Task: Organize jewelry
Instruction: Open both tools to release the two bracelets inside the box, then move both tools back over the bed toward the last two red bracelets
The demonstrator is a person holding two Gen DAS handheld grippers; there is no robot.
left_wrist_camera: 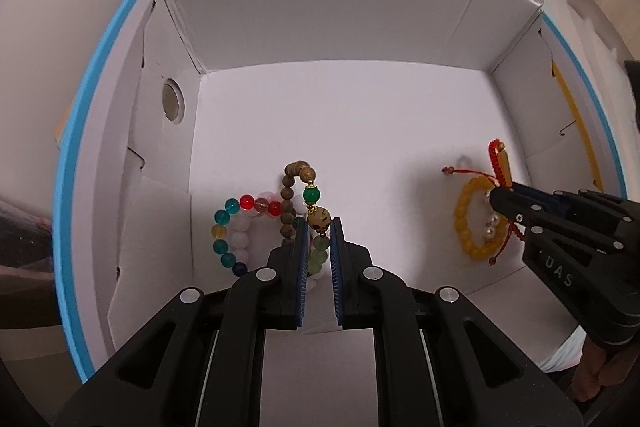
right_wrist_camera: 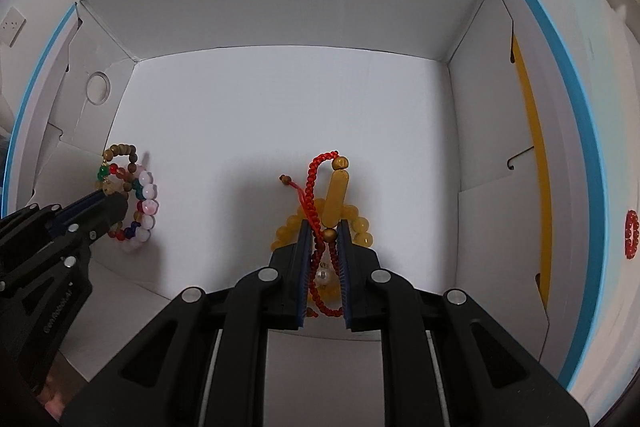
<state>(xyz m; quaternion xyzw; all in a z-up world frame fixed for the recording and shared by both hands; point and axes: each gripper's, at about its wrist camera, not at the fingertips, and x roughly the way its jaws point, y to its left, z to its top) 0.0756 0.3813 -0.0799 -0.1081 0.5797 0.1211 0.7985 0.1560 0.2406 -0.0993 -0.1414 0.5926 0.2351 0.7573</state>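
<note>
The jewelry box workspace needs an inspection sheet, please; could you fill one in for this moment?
Surface: white cardboard box, floor mostly bare.
Job's things: wooden bead strand and multicoloured bead bracelet bunched at one side; yellow bead bracelet and red cord bracelet at the other.
Clutter: red bead bracelet outside the box.
Grippers: left gripper shut on the wooden bead strand; right gripper shut on the red cord bracelet.
Cables: nothing seen.
Surroundings: wall socket.

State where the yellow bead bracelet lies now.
The yellow bracelet lies on the box floor near its right wall, under the right gripper.
</note>
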